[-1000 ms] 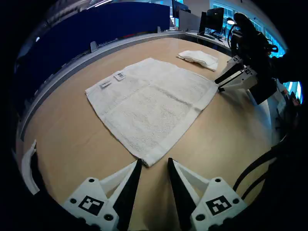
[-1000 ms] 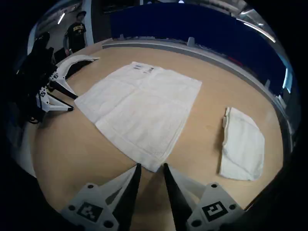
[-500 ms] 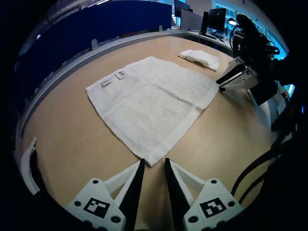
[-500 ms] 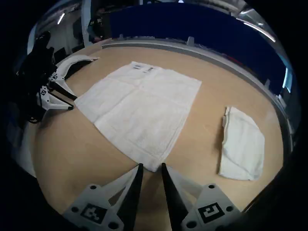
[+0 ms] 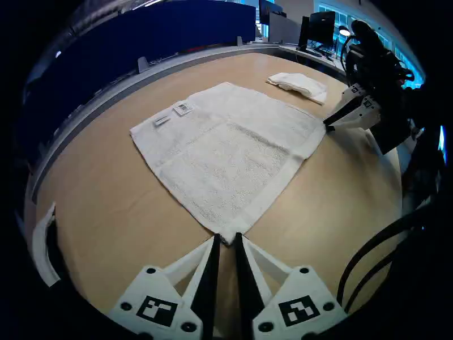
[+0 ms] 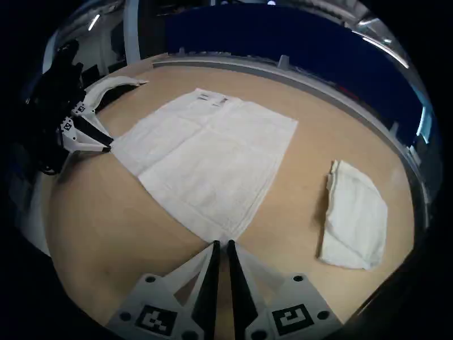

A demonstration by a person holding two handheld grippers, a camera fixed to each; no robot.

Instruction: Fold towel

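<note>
1. The left gripper [image 5: 226, 238] is pinching the nearest corner of the spread white towel [image 5: 226, 153]. Its jaws are clenched to a thin slit with the corner tip between them.
2. The right gripper [image 6: 222, 242] is doing the same at its own nearest corner, with its jaws clamped on the cloth. In the left gripper view it is sitting at the towel's right-hand corner.
3. The towel is lying flat and open on the wooden table [image 5: 102, 215], running away from both sets of jaws. The two gripped corners are ending one shared edge.
4. The opposite edge, carrying the small sewn labels [image 5: 172, 113], is lying farthest from both grippers. The coming move likely turns on this: lifting the held edge and carrying it straight across to the labelled one.
5. Each gripper is at its own corner, so neither is looking better placed than the other. Both probably need to travel together, or the fold will be skewing.
6. A second, already folded towel [image 6: 354, 218] is resting on the table, well apart from the spread one, on the right gripper's side.
</note>
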